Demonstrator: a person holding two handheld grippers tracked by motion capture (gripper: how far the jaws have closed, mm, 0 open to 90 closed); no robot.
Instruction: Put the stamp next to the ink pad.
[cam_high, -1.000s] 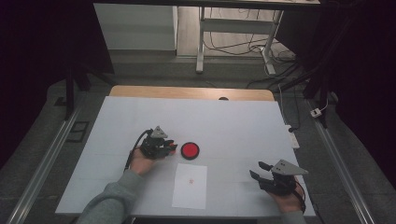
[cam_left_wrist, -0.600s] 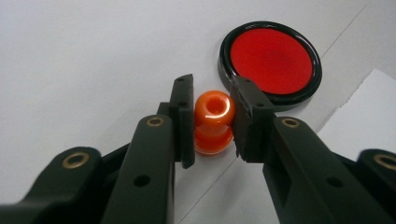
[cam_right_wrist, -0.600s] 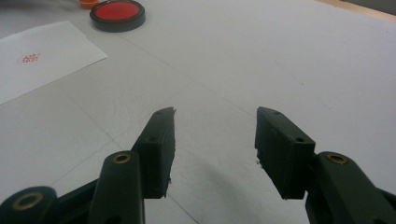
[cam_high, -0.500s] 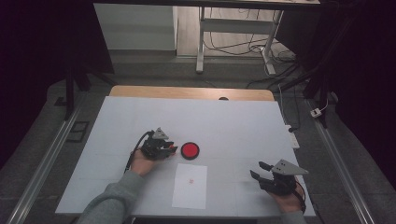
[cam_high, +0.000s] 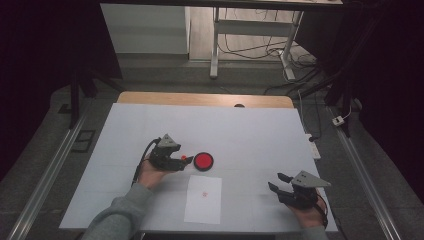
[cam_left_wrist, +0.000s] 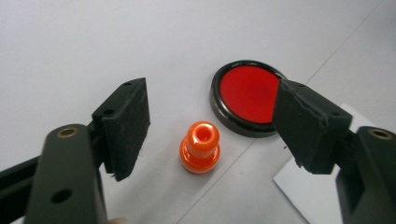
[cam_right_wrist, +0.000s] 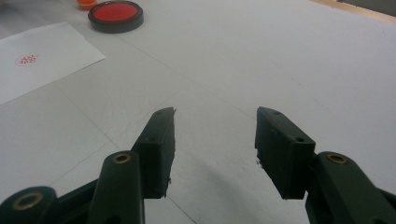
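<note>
A small orange stamp (cam_left_wrist: 200, 147) stands upright on the white table (cam_high: 250, 135), next to a round red ink pad (cam_left_wrist: 245, 95) in a black rim. My left gripper (cam_left_wrist: 211, 116) is open around the stamp; its jaws have just been opening and neither pad touches it. In the high view the left gripper (cam_high: 184, 161) sits left of the ink pad (cam_high: 203, 161), with the stamp (cam_high: 184, 158) at its tips. A white paper (cam_high: 203, 199) with a red stamped mark lies in front of the pad. My right gripper (cam_right_wrist: 215, 121) is open and holds nothing, low over the table at the front right (cam_high: 277, 182).
The paper (cam_right_wrist: 42, 58) and ink pad (cam_right_wrist: 115, 14) lie far left of the right gripper. A wooden strip (cam_high: 205, 99) runs along the table's far edge. Metal rails (cam_high: 45, 170) flank the table, and cables lie on the floor beyond it.
The left gripper's jaws have spread apart and the orange stamp now shows at their tips on the table. The right gripper has not moved.
</note>
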